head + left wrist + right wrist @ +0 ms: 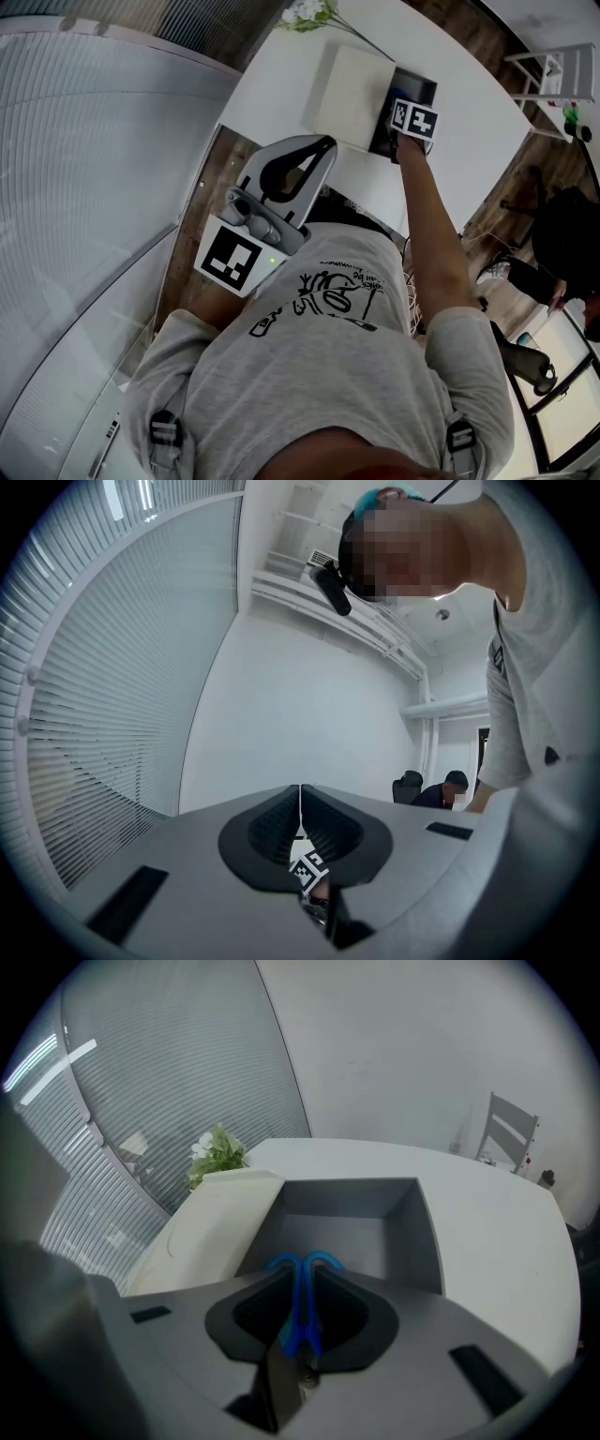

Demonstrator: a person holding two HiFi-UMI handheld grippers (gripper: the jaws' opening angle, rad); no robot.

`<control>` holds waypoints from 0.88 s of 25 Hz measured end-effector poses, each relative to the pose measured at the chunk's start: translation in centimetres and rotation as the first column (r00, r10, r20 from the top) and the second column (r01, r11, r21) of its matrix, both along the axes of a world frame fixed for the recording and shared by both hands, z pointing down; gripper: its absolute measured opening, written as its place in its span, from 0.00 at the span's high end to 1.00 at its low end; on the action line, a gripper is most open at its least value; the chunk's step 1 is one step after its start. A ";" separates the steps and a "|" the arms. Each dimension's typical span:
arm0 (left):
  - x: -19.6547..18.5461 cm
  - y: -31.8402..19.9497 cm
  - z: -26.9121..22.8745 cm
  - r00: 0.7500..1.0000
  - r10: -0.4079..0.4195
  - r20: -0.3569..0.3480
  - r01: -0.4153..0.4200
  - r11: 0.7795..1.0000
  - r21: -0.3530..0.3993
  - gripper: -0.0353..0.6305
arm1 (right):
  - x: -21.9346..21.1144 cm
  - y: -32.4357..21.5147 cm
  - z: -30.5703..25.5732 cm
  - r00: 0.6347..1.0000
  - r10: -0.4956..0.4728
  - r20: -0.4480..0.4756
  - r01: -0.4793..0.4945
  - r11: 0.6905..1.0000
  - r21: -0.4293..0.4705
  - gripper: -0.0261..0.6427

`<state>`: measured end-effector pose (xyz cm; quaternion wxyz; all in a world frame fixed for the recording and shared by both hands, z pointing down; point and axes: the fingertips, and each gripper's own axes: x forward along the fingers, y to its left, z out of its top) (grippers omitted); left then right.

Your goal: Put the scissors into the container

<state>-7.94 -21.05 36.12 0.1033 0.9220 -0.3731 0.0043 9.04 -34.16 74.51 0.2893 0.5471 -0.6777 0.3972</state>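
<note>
Nearest, left of centre in the head view, the left hand-held gripper [322,145] is held idle by the torso, jaws shut on nothing. Further up, the right hand-held gripper [305,1274] is clamped on the blue-handled steel scissors [302,1307], handles foremost. It is tilted down over the dark grey open-topped container [427,1237], presumably for release inside. The scissors are shown only by the right gripper view, the outstretched arm only by the head view.

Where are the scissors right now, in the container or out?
Out: the right gripper holds the scissors by their blue handles over the container, not yet inside.
</note>
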 end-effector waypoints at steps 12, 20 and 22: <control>-0.3 0.4 0.3 1.000 -0.007 -0.001 0.007 1.000 -0.013 0.91 | -0.1 0.3 1.5 0.999 0.006 -0.032 -0.007 1.000 -0.022 0.83; -0.4 0.7 0.0 1.000 -0.015 0.003 0.015 1.000 -0.009 0.91 | -0.4 0.2 1.4 0.999 -0.007 -0.035 0.007 1.000 -0.017 0.78; -0.4 0.7 -0.1 1.000 -0.015 0.003 0.015 1.000 -0.005 0.91 | -0.5 0.3 1.3 1.000 -0.005 -0.023 0.004 1.000 -0.017 0.78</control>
